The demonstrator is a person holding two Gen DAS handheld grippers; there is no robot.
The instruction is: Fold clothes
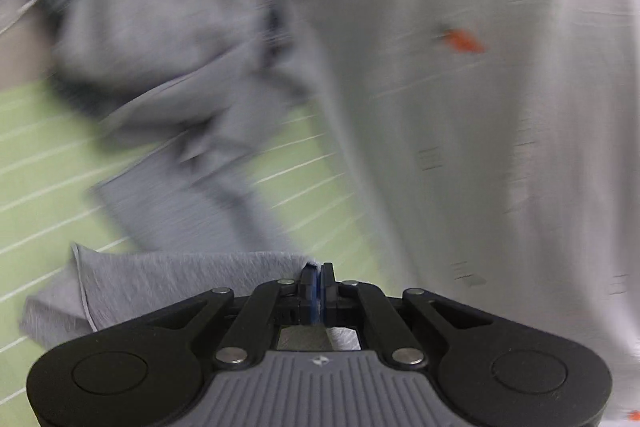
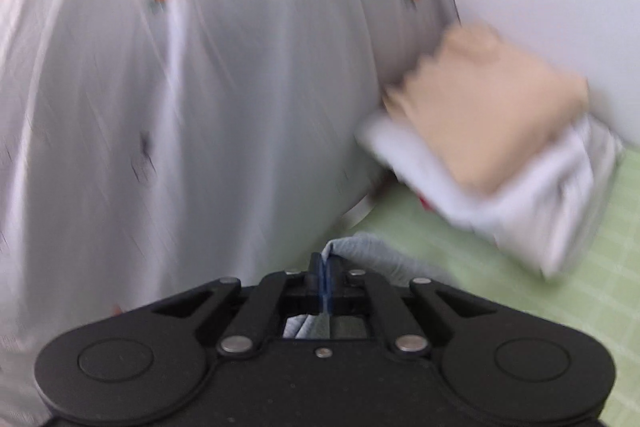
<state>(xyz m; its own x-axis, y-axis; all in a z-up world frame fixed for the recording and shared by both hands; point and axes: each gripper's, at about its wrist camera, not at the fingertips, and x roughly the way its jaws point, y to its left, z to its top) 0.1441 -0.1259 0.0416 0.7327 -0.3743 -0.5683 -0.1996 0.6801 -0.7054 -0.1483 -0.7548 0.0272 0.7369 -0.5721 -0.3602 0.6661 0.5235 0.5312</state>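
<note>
A grey knit garment [image 1: 180, 279] is pinched by the left gripper [image 1: 318, 277] at its corner, and what appears to be the same cloth [image 2: 372, 251] is pinched by the right gripper [image 2: 325, 273], presumably so an edge can be stretched for a fold. The jaws of both are closed on fabric. Soft crumpled grey clothing [image 1: 160, 67] lies at ten o'clock on a green lined sheet [image 1: 48, 155]; folded beige and white pieces [image 2: 488, 131] are stacked at two o'clock.

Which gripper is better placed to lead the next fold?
Neither clearly: left gripper and right gripper both have jaws shut on the grey garment over the green sheet.
</note>
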